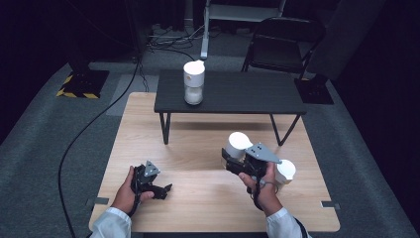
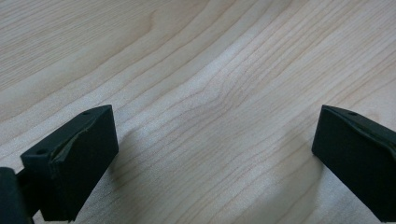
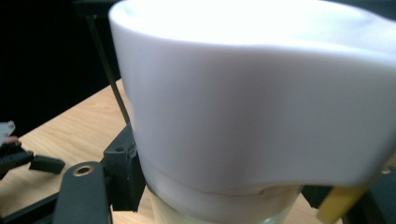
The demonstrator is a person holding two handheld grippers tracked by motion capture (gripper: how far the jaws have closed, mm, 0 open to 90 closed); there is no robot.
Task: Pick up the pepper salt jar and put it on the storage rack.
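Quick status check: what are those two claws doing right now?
Left gripper open, idle on wooden table. Right gripper clamped on white jar. Nothing blocking.

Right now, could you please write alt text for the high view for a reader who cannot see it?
A person's right gripper holds a white container above a light wooden table, with another white container beside that hand. The left gripper rests open on the table, and a third white container stands on a low black bench behind.

Dark-curtained recording studio, taped floor [image 1: 74, 84]
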